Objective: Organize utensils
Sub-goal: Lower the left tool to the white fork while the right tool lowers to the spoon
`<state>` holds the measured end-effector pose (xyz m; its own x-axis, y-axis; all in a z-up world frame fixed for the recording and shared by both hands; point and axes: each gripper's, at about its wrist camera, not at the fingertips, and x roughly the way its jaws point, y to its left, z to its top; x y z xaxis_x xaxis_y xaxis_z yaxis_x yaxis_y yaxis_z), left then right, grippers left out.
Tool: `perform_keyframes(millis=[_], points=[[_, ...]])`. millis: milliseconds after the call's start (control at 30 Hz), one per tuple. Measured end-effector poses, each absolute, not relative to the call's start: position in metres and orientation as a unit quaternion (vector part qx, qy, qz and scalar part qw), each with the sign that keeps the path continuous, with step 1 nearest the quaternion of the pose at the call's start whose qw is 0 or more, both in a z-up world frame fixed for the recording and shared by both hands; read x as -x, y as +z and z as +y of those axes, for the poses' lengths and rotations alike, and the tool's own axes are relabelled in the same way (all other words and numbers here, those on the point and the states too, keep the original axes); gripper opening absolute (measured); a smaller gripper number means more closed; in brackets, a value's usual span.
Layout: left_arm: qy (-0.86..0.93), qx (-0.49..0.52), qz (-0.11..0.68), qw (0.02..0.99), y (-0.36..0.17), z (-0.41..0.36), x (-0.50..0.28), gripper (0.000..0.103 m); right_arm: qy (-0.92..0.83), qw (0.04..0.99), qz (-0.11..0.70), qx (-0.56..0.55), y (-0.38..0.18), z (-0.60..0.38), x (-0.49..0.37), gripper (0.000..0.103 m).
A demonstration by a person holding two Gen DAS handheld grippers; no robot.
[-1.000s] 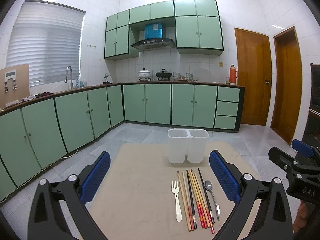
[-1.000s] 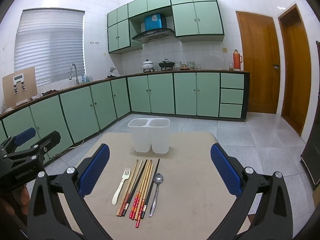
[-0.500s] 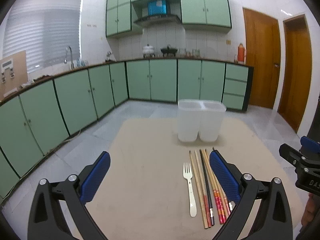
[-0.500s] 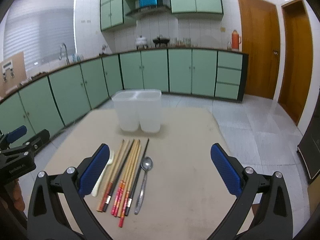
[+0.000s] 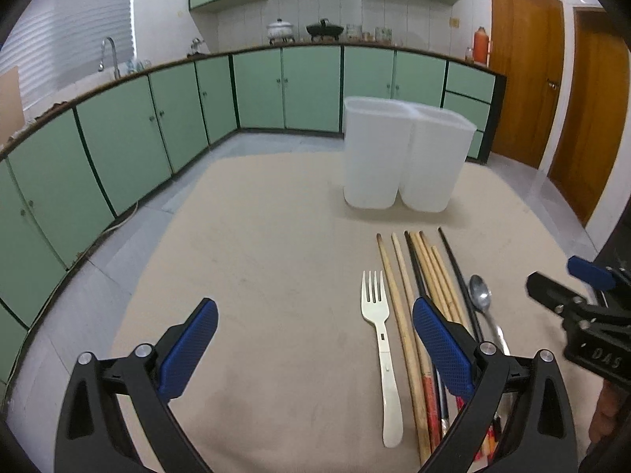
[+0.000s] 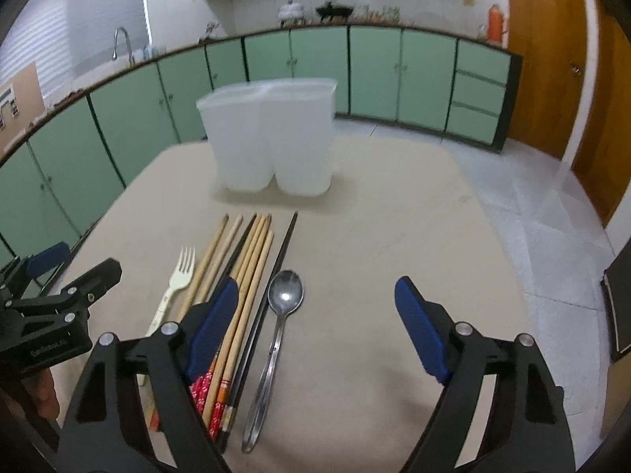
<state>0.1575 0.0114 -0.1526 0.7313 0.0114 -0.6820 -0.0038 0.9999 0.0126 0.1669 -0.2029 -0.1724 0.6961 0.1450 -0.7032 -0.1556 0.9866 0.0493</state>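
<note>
On the beige table [image 5: 276,244] lie a white plastic fork [image 5: 380,327], several wooden and black chopsticks [image 5: 410,283] and a metal spoon [image 5: 480,299], side by side. Behind them stands a white two-compartment container [image 5: 406,157], upright. My left gripper [image 5: 313,311] hovers open over the table, its right finger above the chopsticks, with the fork just inside it. My right gripper [image 6: 315,287] hangs over the spoon [image 6: 286,295] with its jaws closing. The spoon's bowl lies between the fingers, which do not touch it. Its left finger covers part of the chopsticks [image 6: 252,252] beside the fork [image 6: 179,276].
Green base cabinets [image 5: 157,126] run along the far and left walls, with a sink tap and pots on the counter. Two wooden doors [image 5: 524,79] stand at the right. Tiled floor surrounds the table. A dark object [image 6: 617,307] sits at the right edge.
Both grippers have come down and forward over the utensils and tilted downward. The container looms larger. The right gripper's fingers stand closer together than before.
</note>
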Motion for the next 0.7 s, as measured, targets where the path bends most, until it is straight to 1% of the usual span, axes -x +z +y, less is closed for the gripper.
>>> perform_keyframes(millis=[200,333,400,500,667,700], points=[[-0.006,-0.002,0.391,0.92,-0.168,0.009,-0.176,0.095,0.113,0.891,0.439,-0.009,-0.202,-0.198,-0.194,0.065],[-0.01,0.001,0.4,0.916,-0.174,0.008,-0.186,0.093,0.12,0.88,0.459,-0.015,-0.214,-0.198,-0.206,0.057],[-0.013,0.002,0.405,0.914,-0.177,0.007,-0.191,0.092,0.124,0.878,0.462,-0.016,-0.215,-0.198,-0.208,0.054],[-0.017,0.003,0.413,0.911,-0.183,0.005,-0.2,0.092,0.127,0.878,0.461,-0.012,-0.216,-0.195,-0.213,0.053],[-0.021,0.009,0.426,0.905,-0.19,0.002,-0.211,0.089,0.141,0.876,0.461,-0.016,-0.214,-0.193,-0.214,0.038],[-0.022,0.011,0.428,0.904,-0.191,0.003,-0.214,0.089,0.144,0.876,0.46,-0.017,-0.214,-0.193,-0.214,0.032]])
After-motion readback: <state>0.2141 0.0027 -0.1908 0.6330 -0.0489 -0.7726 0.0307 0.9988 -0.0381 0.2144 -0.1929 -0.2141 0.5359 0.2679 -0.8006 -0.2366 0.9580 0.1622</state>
